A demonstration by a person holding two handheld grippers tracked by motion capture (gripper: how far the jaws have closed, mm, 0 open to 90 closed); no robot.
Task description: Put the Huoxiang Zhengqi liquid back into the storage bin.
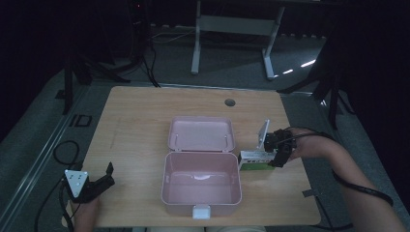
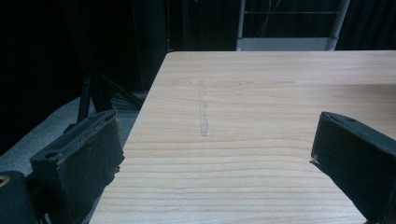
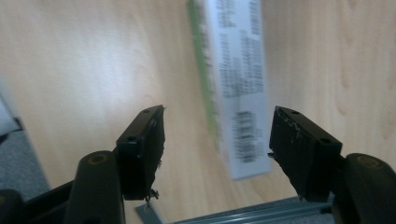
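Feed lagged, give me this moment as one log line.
right gripper: open over carton | left gripper: open, empty | pink box: lid open

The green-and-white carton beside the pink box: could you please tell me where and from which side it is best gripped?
Probably from above, across its narrow width. The carton lies flat on the table, long and slim, with both long edges free. The right gripper is already above it, jaws on either side of its barcode end, not visibly pressing. Gripping nearer the middle might balance it better.
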